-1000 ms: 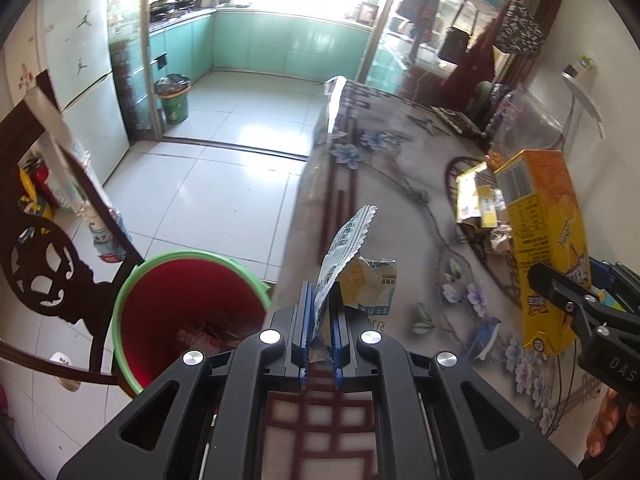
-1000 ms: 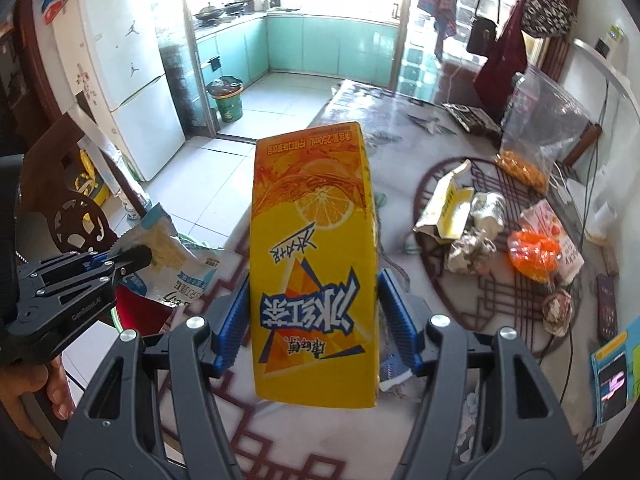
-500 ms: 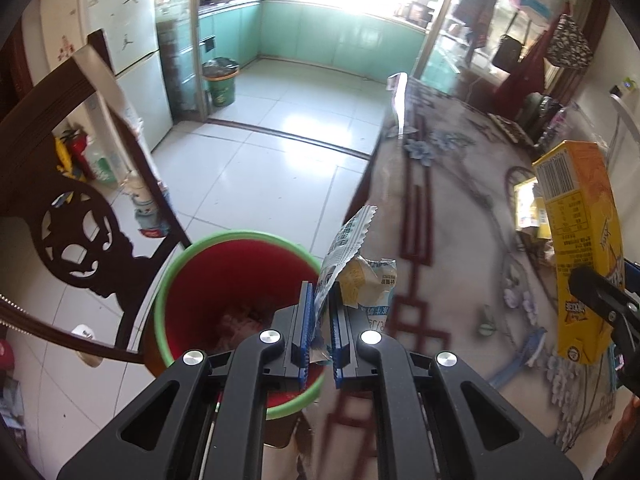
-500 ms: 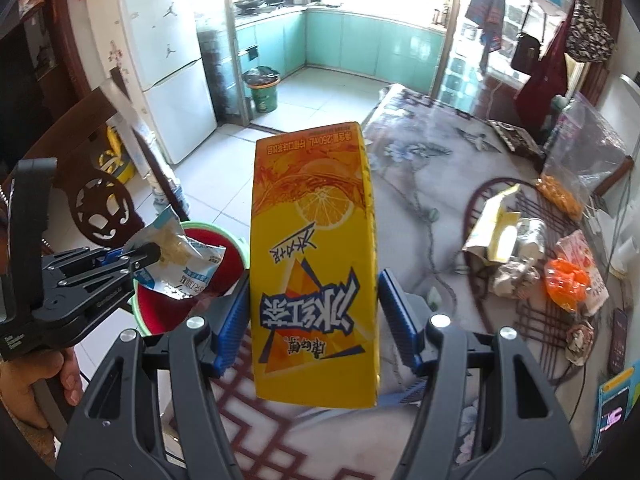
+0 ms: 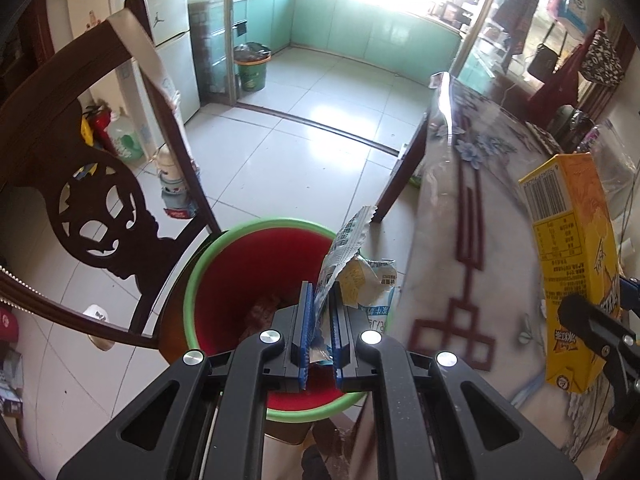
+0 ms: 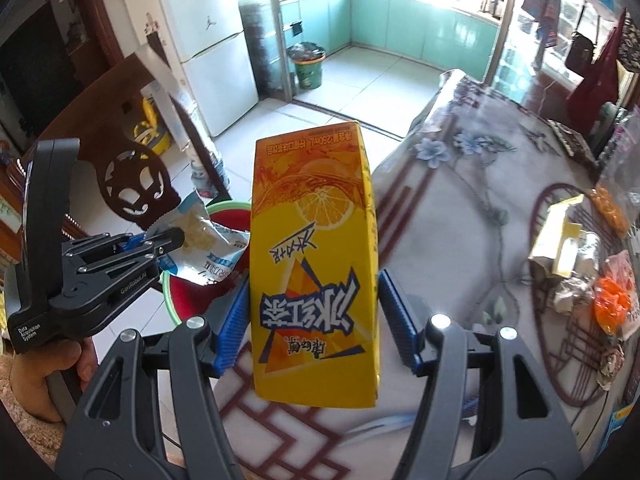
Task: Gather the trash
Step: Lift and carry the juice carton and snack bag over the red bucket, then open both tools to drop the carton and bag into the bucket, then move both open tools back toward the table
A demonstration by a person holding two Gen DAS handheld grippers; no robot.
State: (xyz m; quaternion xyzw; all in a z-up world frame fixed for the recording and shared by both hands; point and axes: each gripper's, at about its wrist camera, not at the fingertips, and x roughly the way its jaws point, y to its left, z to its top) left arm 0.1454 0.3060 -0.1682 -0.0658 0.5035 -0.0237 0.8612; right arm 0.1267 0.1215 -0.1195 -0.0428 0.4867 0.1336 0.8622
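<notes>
Left claw (image 5: 320, 336) now over bin (image 5: 208, 280) — wrapper (image 5: 352, 264) pinched.

The juice carton (image 6: 314, 264) looks like glossy printed card. The snack wrapper (image 5: 352, 272) is crinkled shiny foil-plastic. The bin (image 5: 236, 276) is smooth plastic. A glossy clear sheet covers the bench (image 6: 480, 184). The chair (image 5: 92, 184) is dark carved wood.

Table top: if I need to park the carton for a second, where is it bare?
The tablecloth is bare from the near edge by the red bin across to the round dark pattern ring. Inside that ring is crowded: a trash pile with an orange wrapper.
</notes>
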